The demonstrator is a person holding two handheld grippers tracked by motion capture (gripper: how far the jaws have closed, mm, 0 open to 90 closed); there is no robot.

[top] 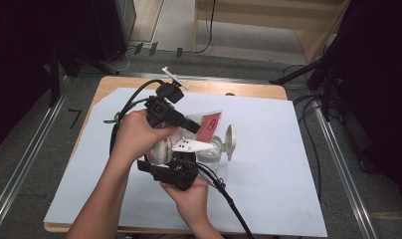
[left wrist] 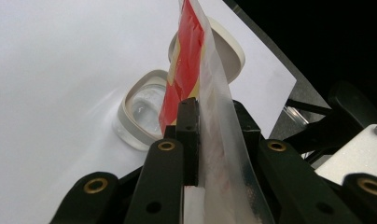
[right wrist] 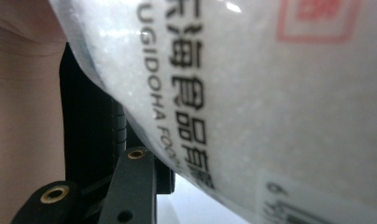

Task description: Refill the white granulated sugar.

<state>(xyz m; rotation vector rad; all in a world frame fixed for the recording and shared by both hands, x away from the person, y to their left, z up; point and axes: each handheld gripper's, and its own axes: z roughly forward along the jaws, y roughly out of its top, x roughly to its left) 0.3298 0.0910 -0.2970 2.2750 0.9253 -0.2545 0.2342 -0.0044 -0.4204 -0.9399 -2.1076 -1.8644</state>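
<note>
A: Two tools on one bag. Your left tool [left wrist: 210, 135] has its jaws pressed together on the bag [left wrist: 214, 93], pinching the flat film near the red-printed end. Bag sits mid-counter in the high view, held off the white counter [top: 288, 189], roughly 9 o'clock of the open clear jar [top: 211, 149].

B: And the right tool [top: 175, 172]?

A: It's at 6 o'clock of the bag, up against the full end. In the right gripper view the bag [right wrist: 252, 93] lies across one black jaw; the other jaw is hidden, so you can't tell whether it's clamped or just propping.

B: How does it handle?

A: Soft film, loose white grains inside. Expect it to sag and shift its weight toward whichever end is lower. Looks slick, so a grip on the bulging part will likely slide. Moderately heavy for its size, I'd guess.

B: Where to grip?

A: Stay on the flat sealed strip, as your left tool does. Support the belly from below with the right. The jar's hinged lid [top: 230, 141] stands open at 3 o'clock of the jar, and the jar itself looks light, so keep the bag from knocking it.
</note>
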